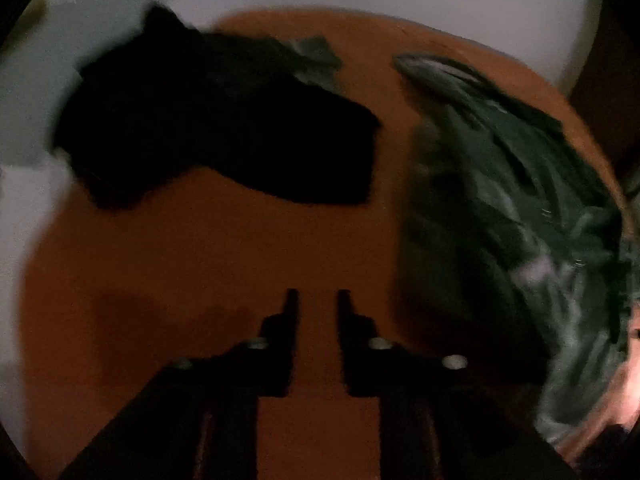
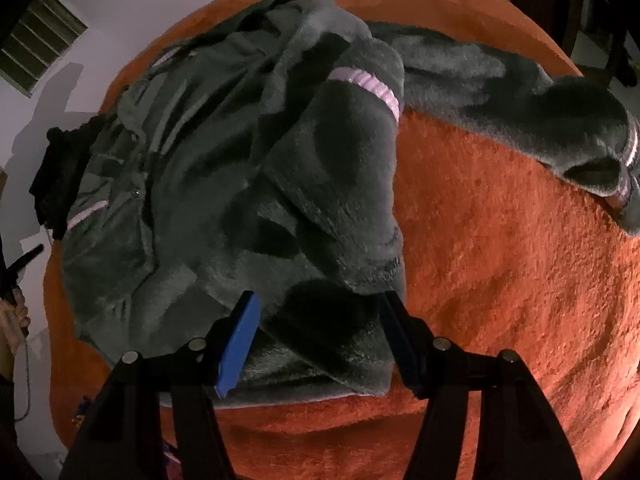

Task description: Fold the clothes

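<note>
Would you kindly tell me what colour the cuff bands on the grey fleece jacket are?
Pale pink, ribbed cuff bands; clearest in the right wrist view.

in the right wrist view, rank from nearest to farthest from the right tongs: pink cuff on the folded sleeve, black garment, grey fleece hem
1. grey fleece hem, between the right tongs.
2. pink cuff on the folded sleeve, up the middle, well beyond the tongs.
3. black garment, at the far left edge behind the fleece.
</note>
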Tool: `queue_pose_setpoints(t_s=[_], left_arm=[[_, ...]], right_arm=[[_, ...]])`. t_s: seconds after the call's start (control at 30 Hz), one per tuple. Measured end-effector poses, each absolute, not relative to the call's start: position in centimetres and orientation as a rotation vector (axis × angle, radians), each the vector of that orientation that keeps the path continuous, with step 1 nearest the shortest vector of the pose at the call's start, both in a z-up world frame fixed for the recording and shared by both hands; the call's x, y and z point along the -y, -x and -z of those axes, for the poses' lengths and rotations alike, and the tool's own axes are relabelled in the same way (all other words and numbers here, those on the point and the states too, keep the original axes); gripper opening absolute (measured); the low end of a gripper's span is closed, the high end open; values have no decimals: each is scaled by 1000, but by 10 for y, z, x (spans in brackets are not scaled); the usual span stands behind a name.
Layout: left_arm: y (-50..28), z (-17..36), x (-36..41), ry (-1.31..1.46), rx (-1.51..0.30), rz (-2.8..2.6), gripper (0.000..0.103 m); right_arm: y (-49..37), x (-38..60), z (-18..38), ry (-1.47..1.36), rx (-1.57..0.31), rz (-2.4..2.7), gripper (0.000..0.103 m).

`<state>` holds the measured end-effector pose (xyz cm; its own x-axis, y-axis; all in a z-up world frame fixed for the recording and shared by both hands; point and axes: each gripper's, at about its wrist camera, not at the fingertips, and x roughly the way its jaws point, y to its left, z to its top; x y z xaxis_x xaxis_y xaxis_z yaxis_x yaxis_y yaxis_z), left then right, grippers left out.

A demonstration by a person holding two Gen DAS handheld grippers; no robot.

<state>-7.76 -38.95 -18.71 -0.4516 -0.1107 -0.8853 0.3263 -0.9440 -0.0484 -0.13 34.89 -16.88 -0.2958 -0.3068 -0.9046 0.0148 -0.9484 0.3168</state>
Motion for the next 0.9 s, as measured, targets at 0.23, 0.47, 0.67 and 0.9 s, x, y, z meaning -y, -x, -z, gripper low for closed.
queue_pose_setpoints(t_s=[0.23,0.47,0.67,0.9], left_arm=[[104,255,334,-1622,-422,2469,42],[118,270,341,-1638,-846,2411,43],[115,273,351,-1587,-1109,2409,48],[124,267,331,-1592,-1320,2439,50]], right_arm=[[0,-340,171,-1738,394,2317,61],[0,-324,176,-1753,373,2290,61],[-3,-307,171,-1722,343,2261,61],[1,-297,180,-1762,457,2184,61]])
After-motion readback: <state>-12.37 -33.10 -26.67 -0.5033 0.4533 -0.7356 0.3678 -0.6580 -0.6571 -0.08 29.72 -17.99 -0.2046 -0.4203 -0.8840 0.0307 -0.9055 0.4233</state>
